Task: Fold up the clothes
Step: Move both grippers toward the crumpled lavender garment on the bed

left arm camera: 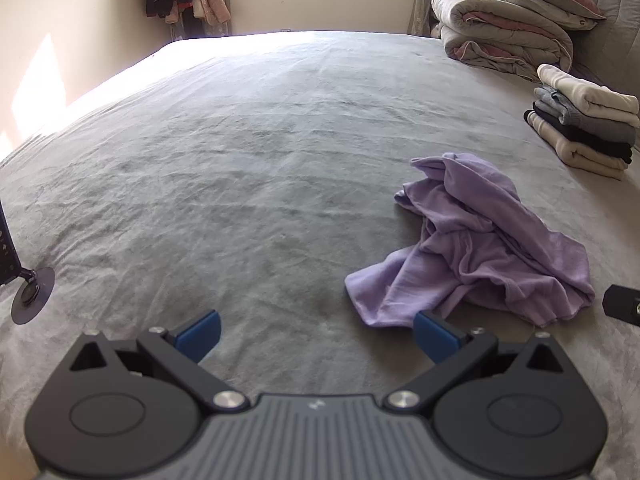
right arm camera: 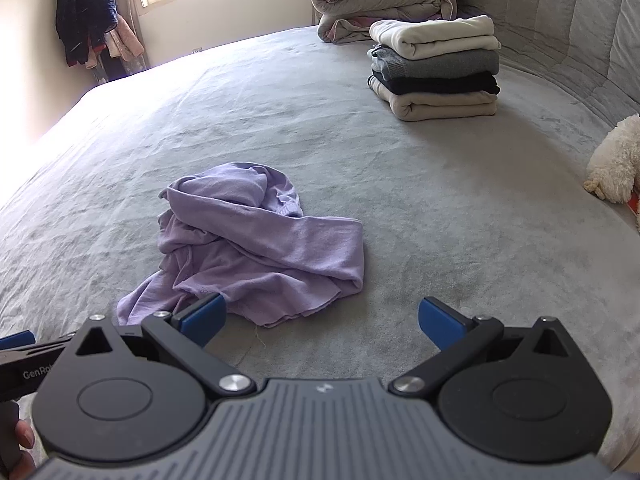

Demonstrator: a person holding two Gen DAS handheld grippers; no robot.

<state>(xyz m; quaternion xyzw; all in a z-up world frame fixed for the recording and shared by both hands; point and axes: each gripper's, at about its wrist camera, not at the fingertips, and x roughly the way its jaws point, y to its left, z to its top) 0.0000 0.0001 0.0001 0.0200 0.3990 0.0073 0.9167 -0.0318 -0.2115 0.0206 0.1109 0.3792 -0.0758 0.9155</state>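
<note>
Both wrist cams sit low over the grey bed (left arm camera: 240, 140), looking forward along their own spread blue fingers toward the window wall. The left one has the crumpled lilac garment (left arm camera: 480, 240) ahead to its right; the right one has it (right arm camera: 256, 240) ahead-left, close. Both also catch the folded clothes stack (right arm camera: 434, 68).

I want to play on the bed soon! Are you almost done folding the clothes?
Partly. Four folded clothes already sit in a neat stack on the bed. The purple top lies crumpled and unfolded. Nothing is in hand: the left gripper and right gripper are both open and empty, close to the top. Left to do: spread it flat, fold it, probably add it to the stack.
</note>
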